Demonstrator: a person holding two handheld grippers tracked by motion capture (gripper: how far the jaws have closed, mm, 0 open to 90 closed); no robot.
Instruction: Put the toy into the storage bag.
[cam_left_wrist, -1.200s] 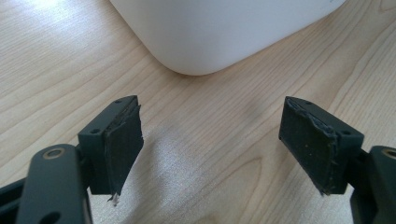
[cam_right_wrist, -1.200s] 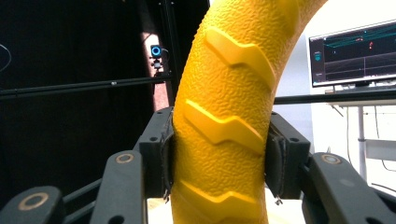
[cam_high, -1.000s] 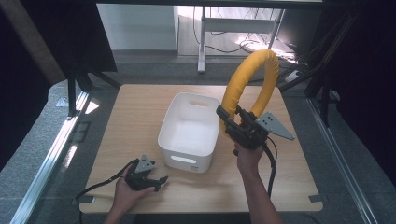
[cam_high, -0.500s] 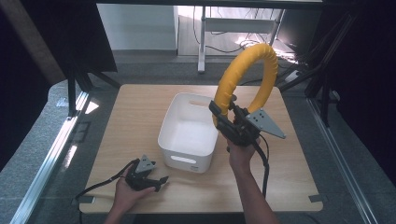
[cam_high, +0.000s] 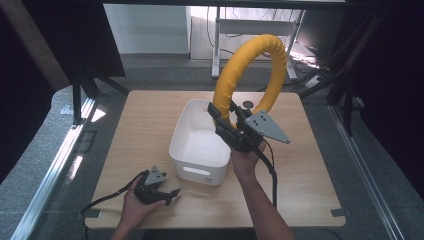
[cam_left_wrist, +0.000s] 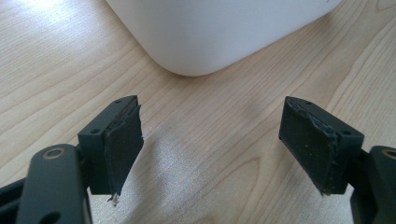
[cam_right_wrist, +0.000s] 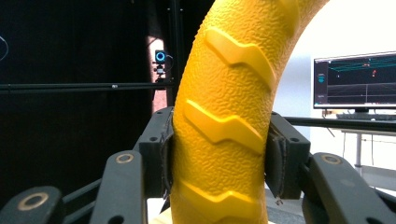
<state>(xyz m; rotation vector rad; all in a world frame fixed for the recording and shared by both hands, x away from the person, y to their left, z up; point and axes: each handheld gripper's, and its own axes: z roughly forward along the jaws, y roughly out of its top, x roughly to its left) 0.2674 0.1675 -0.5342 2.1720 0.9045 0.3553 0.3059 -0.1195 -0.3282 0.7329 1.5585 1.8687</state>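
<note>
Wooden table (cam_high: 150, 125) behind; yellow ring (cam_high: 252, 65) pebbled, chevron-ridged

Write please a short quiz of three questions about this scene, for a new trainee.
1. True or false: the right gripper is shut on the yellow ring.
2. Where is the white bin? A) on the table B) on the floor
3. What lies between the left gripper's fingers?

Key: 1 true. 2 A, on the wooden table. 3 Nothing; they stand open above bare wood.
</note>
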